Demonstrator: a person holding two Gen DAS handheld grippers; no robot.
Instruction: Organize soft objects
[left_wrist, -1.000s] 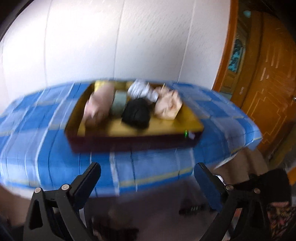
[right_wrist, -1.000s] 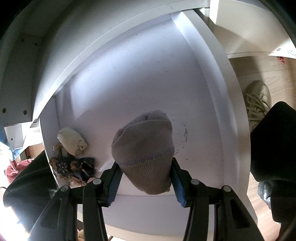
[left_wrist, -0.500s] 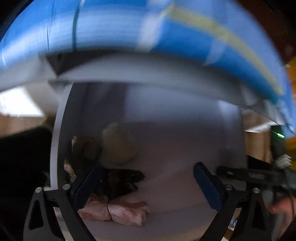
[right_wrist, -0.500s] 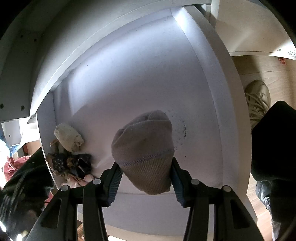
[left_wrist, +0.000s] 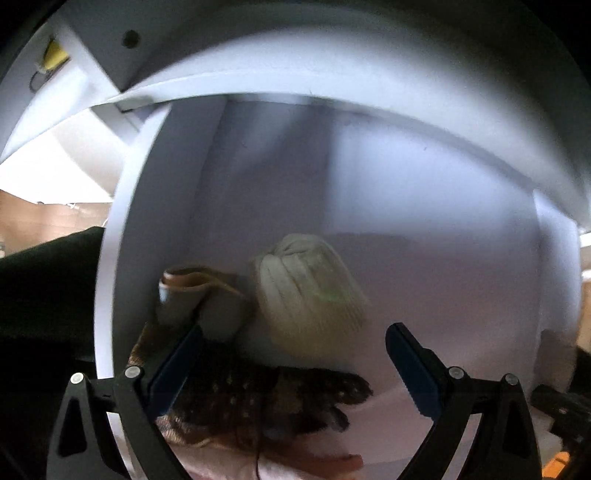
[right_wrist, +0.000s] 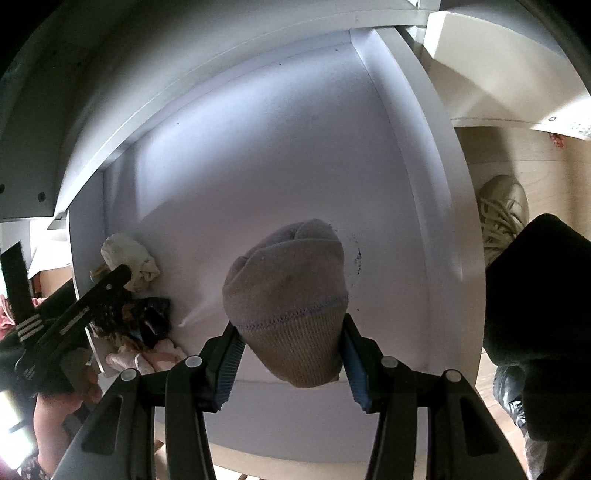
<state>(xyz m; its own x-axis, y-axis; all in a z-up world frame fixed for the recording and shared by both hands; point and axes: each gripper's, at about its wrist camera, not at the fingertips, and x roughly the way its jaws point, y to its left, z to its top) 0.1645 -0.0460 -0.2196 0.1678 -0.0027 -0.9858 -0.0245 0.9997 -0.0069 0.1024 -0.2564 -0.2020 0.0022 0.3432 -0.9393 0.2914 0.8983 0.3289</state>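
Note:
My right gripper (right_wrist: 291, 328) is shut on a rolled grey-brown sock (right_wrist: 288, 288) and holds it above the floor of a white drawer (right_wrist: 258, 166). My left gripper (left_wrist: 295, 332) points down into the drawer's left corner, open with nothing between its pads. Below it lie a cream rolled sock (left_wrist: 310, 291), a tan sock (left_wrist: 199, 295), a dark patterned sock (left_wrist: 266, 398) and a pink sock (left_wrist: 295, 465). The right wrist view shows the same pile: cream sock (right_wrist: 129, 258), dark sock (right_wrist: 151, 317), pink sock (right_wrist: 159, 360), with a left finger (right_wrist: 107, 291) over them.
The drawer's white side walls (left_wrist: 110, 295) rise around the pile, and a white cabinet front (right_wrist: 184, 55) hangs over its back. A light shoe (right_wrist: 502, 210) and a dark trouser leg (right_wrist: 535, 295) stand on the wooden floor to the right.
My left gripper has dropped from facing the tray on the blue table to pointing down over the sock pile in the drawer. The right gripper has stayed still with its sock.

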